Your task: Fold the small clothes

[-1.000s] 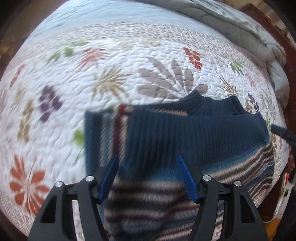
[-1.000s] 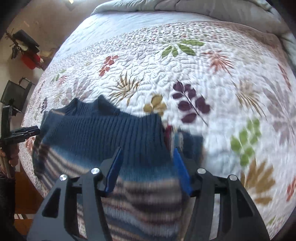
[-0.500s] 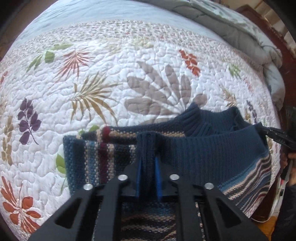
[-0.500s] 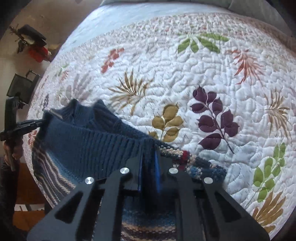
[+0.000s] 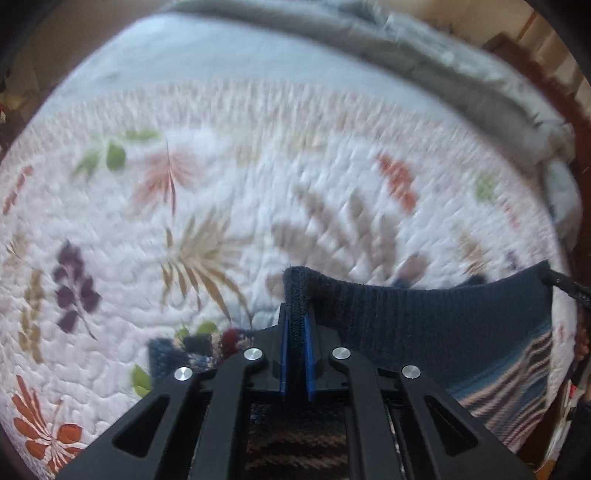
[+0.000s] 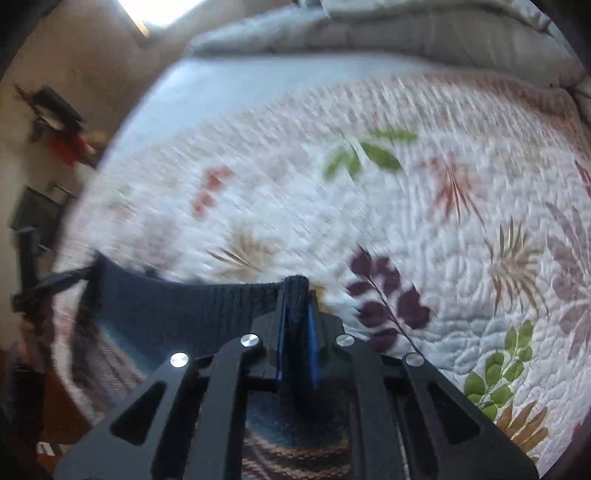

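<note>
Navy ribbed sweater (image 5: 424,317), striped lower part: held above the floral quilt (image 5: 258,192) on the bed, top edge stretched between both grippers. Left gripper (image 5: 295,332): blue pads clamped on one corner fold. Right gripper (image 6: 297,325): clamped likewise on the opposite corner. Grey duvet (image 6: 406,33): bunched beyond the quilt

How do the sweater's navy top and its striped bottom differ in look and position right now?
The sweater's navy top is one plain dark ribbed colour; the striped bottom carries tan, brown and blue bands. The navy top is stretched between the left gripper and right gripper, both shut on it; the striped bottom is gripped by neither and lies nearer the cameras, below that edge. Both are parts of the same knit, over the floral quilt.
</note>
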